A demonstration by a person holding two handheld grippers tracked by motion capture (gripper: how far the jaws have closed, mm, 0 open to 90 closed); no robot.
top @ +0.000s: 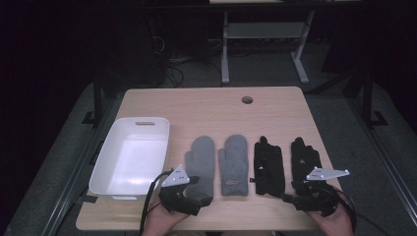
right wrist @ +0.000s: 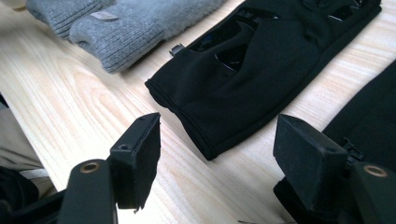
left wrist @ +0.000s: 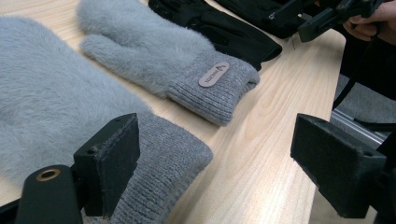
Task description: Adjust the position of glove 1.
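Note:
Four gloves lie in a row on the wooden table (top: 206,108): two grey mittens (top: 201,162) (top: 234,162) and two black gloves (top: 268,167) (top: 305,160). My left gripper (top: 205,200) rests low at the front, open, at the cuff of the left mitten (left wrist: 46,93). In the left gripper view its jaws (left wrist: 217,154) stand wide, with the knitted cuff next to one of them and bare wood between. My right gripper (top: 287,198) is open too, pointing at the cuff of the left black glove (right wrist: 261,60). Nothing is gripped by its jaws (right wrist: 219,140).
A white rectangular bin (top: 130,157) sits at the table's left side, beside the left mitten. A round cable hole (top: 247,100) is near the far edge. The right gripper (left wrist: 322,16) and a hand appear at the top right of the left gripper view.

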